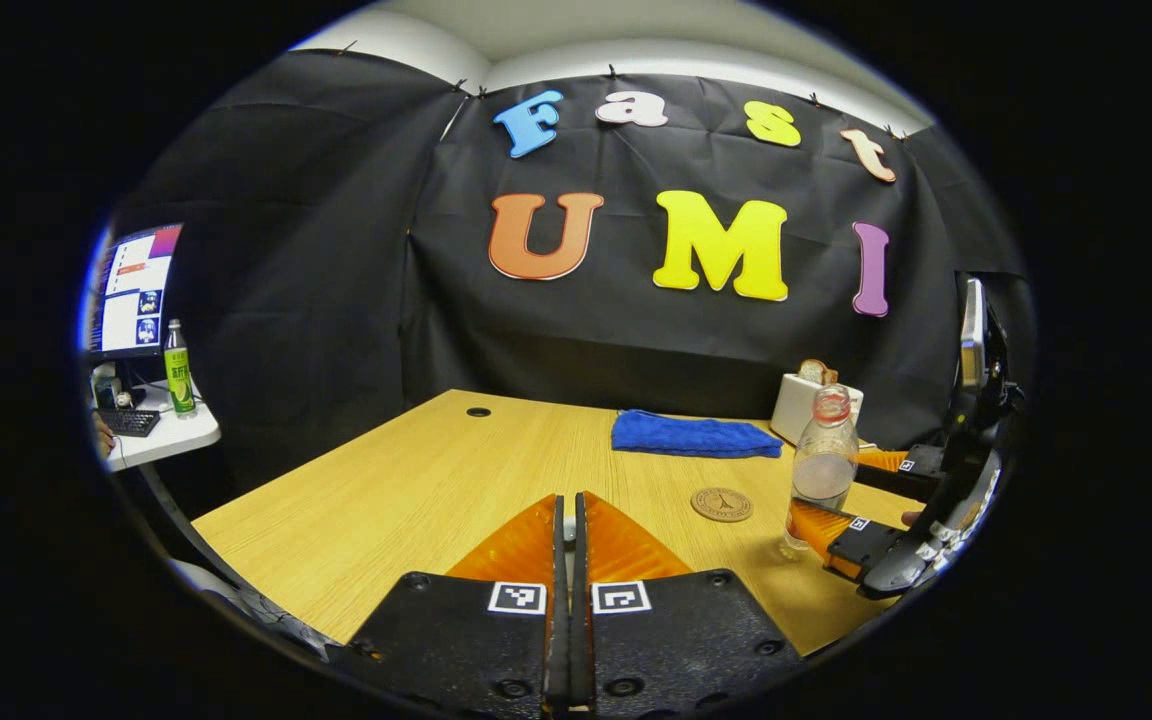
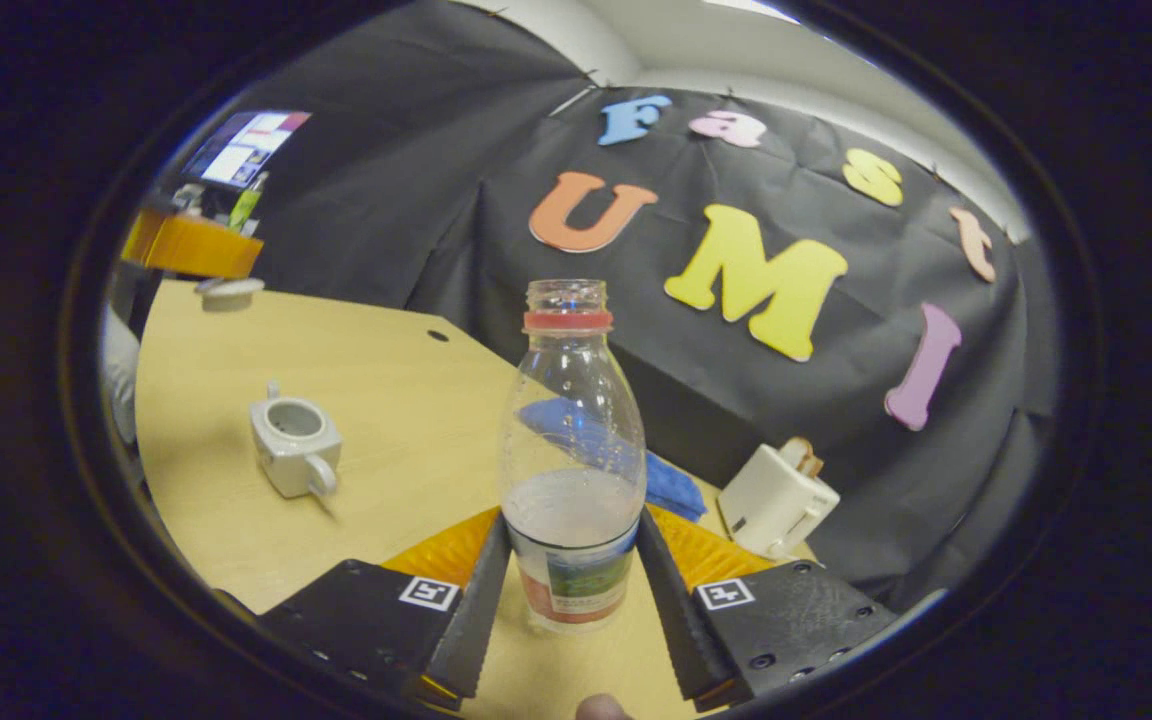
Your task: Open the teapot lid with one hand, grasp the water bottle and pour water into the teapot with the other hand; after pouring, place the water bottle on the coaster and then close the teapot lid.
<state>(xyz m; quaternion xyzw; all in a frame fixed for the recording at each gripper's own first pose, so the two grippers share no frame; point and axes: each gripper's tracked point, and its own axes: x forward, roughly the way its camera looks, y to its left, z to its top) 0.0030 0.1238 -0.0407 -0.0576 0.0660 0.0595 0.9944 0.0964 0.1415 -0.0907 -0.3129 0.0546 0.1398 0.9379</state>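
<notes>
Right hand-held gripper (image 2: pixel 572 585) pinching water bottle (image 2: pixel 572 470), left hand-held gripper (image 1: pixel 567 520) pressed together

The clear, glossy plastic water bottle (image 2: pixel 570 470) carries a red plastic neck ring. The pale wood-grain table (image 1: pixel 416 480) looks smooth and matt. The blue towel (image 1: pixel 693 436) is nubbly cloth; the white teapot (image 2: pixel 296 445) looks smooth and glazed.
</notes>
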